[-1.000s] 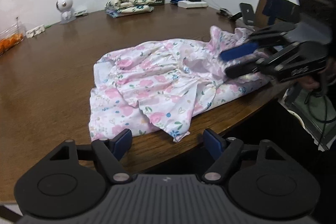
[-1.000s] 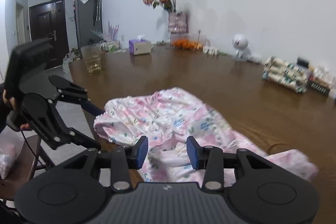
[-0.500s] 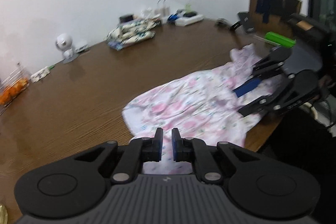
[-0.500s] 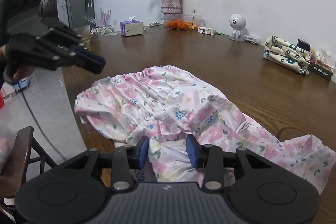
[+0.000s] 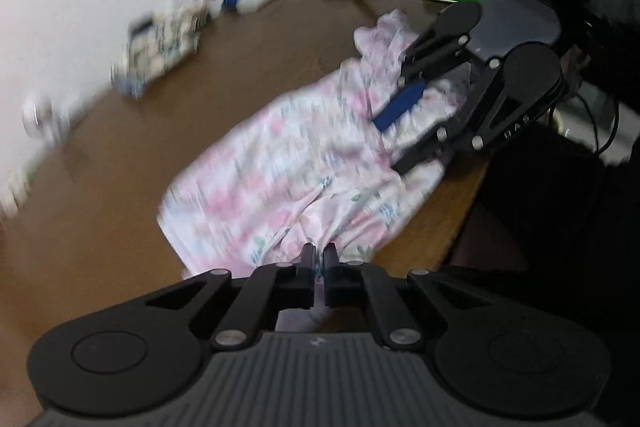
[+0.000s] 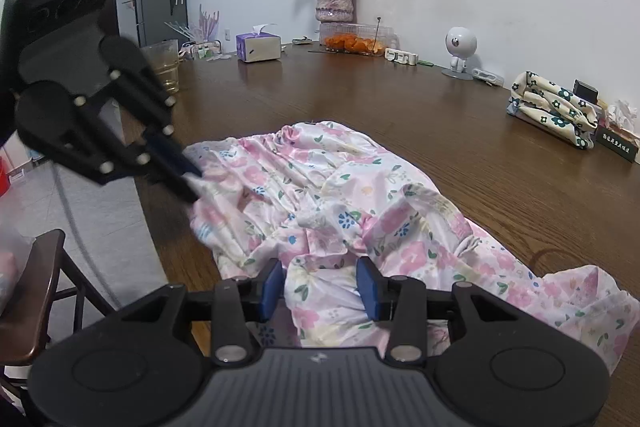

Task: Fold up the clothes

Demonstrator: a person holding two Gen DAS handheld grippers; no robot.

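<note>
A pink floral garment [image 6: 340,195] lies crumpled near the front edge of the brown wooden table [image 6: 460,147]. My left gripper [image 5: 319,259] is shut on a gathered edge of the garment [image 5: 288,167]; the left wrist view is blurred by motion. Seen from the right wrist, the left gripper [image 6: 188,179] pinches the cloth's left corner at the table edge. My right gripper [image 6: 320,287] is open, and a fold of the fabric sits between its blue fingers [image 6: 274,285]. The right gripper [image 5: 408,131] straddles the garment's far end in the left wrist view.
A folded floral cloth [image 6: 552,107] lies at the back right. A vase of roses [image 6: 334,1], a tissue box [image 6: 259,47], a tub of orange food [image 6: 354,41], a white round gadget [image 6: 460,47] and a glass [image 6: 166,69] line the far side. A chair [image 6: 36,287] stands left of the table.
My left gripper went from open to shut on the garment's edge and swung round, dragging that edge. The right gripper stayed open and sank closer onto the cloth.
</note>
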